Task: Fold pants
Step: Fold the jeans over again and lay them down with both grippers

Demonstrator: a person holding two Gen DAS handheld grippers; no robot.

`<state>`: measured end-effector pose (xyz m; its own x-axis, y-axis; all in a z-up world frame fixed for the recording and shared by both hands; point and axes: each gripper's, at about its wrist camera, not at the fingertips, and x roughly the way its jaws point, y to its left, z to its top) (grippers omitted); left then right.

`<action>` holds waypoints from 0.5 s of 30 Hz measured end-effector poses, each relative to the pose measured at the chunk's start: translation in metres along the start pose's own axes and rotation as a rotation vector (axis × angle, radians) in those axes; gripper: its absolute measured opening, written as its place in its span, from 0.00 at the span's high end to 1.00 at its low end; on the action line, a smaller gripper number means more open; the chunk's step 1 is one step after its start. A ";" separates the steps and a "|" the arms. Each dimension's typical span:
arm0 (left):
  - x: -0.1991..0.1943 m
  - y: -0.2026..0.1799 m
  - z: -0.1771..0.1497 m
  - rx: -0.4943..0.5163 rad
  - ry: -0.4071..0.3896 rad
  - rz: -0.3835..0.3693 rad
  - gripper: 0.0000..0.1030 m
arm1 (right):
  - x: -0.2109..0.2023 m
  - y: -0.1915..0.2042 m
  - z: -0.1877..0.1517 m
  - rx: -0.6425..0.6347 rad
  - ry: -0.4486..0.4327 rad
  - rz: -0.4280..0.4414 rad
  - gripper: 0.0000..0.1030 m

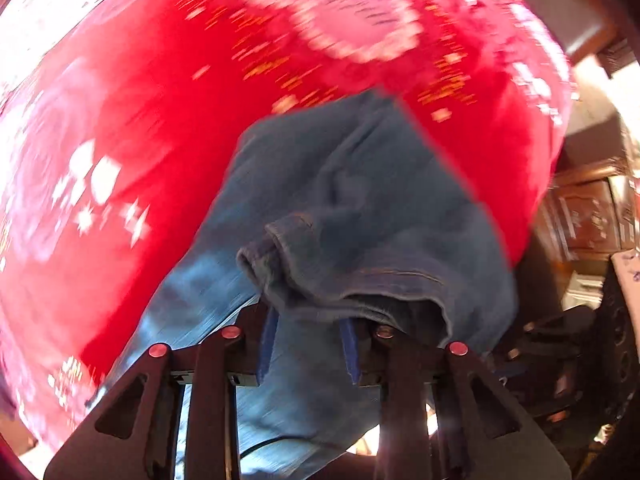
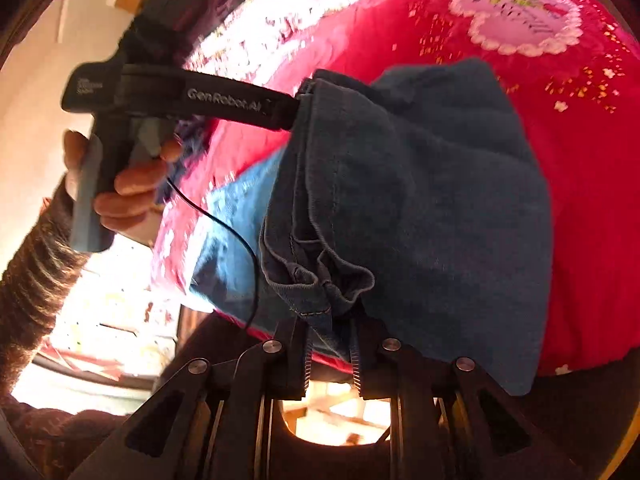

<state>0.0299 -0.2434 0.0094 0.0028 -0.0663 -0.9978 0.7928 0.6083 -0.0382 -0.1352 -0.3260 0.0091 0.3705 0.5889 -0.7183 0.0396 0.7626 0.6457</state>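
left claw (image 1: 308, 312): nearly closed, pinching the jeans (image 1: 360, 208) hem | right claw (image 2: 330, 328): nearly closed, gripping bunched hem | jeans: draped ahead of both claws over a red blanket (image 2: 580, 200) | left hand (image 2: 128, 184): grips its handle, left of the right claw

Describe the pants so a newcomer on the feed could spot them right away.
Start from the big red bedspread with pink and white patterns. Draped over its near edge lies a bundle of blue denim, the pants, with both claws, left claw and right claw, gripping its hems. It is the only blue cloth on the red.
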 end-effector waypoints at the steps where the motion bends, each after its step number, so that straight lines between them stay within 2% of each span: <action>1: -0.001 0.011 -0.011 -0.025 -0.005 0.025 0.75 | 0.003 0.001 0.000 -0.006 0.023 -0.001 0.74; 3: -0.008 0.032 -0.033 -0.101 -0.028 0.021 0.75 | -0.004 0.001 0.001 -0.013 0.035 0.039 0.68; 4: -0.013 0.042 -0.045 -0.150 -0.044 -0.011 0.75 | -0.010 0.000 0.001 -0.015 0.029 0.047 0.61; 7: -0.022 0.050 -0.076 -0.282 -0.097 -0.139 0.70 | -0.040 -0.017 0.010 0.025 -0.036 0.053 0.52; 8: -0.021 0.044 -0.085 -0.301 -0.115 -0.190 0.67 | -0.049 -0.024 0.012 0.051 -0.064 0.055 0.52; 10: -0.014 0.021 -0.098 -0.323 -0.140 -0.278 0.49 | -0.063 -0.043 0.031 0.114 -0.124 0.032 0.52; 12: 0.000 -0.008 -0.104 -0.318 -0.140 -0.354 0.48 | -0.069 -0.059 0.053 0.156 -0.172 -0.006 0.52; 15: 0.021 -0.042 -0.098 -0.320 -0.121 -0.398 0.48 | -0.061 -0.074 0.091 0.176 -0.196 -0.035 0.52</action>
<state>-0.0629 -0.1930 -0.0151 -0.1751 -0.4209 -0.8901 0.5208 0.7276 -0.4465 -0.0767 -0.4429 0.0287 0.5378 0.4867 -0.6884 0.2102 0.7133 0.6686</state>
